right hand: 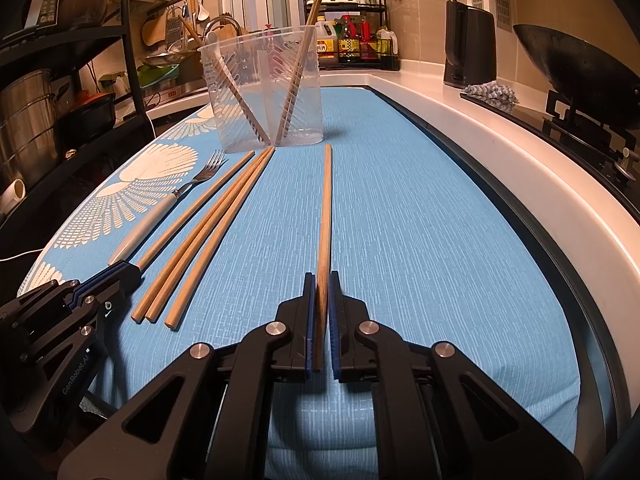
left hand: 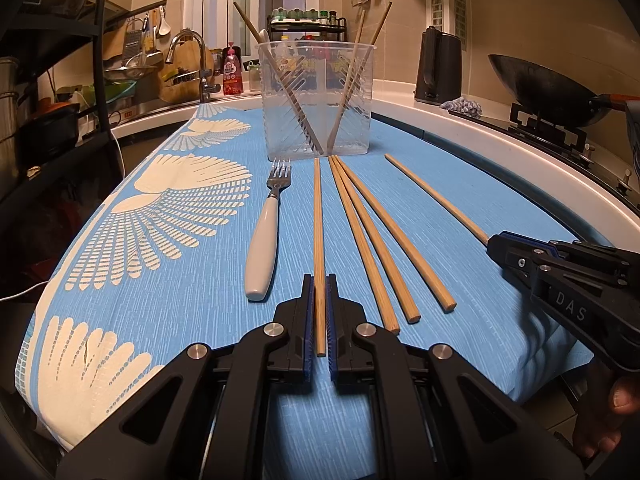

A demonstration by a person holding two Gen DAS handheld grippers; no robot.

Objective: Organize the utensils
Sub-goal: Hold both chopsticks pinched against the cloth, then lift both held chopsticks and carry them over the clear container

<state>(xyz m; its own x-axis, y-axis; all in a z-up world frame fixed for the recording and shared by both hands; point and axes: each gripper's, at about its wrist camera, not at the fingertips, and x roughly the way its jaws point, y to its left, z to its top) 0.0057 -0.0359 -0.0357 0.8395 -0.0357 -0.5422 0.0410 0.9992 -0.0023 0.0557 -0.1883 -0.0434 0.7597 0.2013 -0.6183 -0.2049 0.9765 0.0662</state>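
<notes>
- The left gripper (left hand: 320, 280) is clamped on the near end of a chopstick (left hand: 318, 208), its blue pads (left hand: 309, 320) pressed against the wood on both sides.
- That chopstick lies on the blue cloth (left hand: 460, 208), running straight away toward the clear tub (left hand: 316, 100), with its far tip just short of the tub's base.
- The right gripper (right hand: 322, 280) is likewise closed on a second chopstick (right hand: 326, 200), which runs far along the cloth and ends a little right of the tub.
- In the left view the right gripper sits at the right edge, with the stick it holds slanting off toward the tub; a fingertip (left hand: 624, 396) of the person shows below it.
- Between the two held sticks lie three loose chopsticks (left hand: 372, 240), close together at their far tips near the tub and fanning apart toward the near side.
- A fork (left hand: 266, 240) with a white handle lies just left of the left gripper's chopstick, tines pointing at the tub.
- The tub stands upright at the far end of the cloth and holds several chopsticks leaning in a cross, plus a white spoon (left hand: 264, 38) at its left rim.
- On the counter to the far right are a black kettle (left hand: 438, 66) and a wok (left hand: 552, 88) on the stove.
- A tap (left hand: 192, 60) is at the far left.
</notes>
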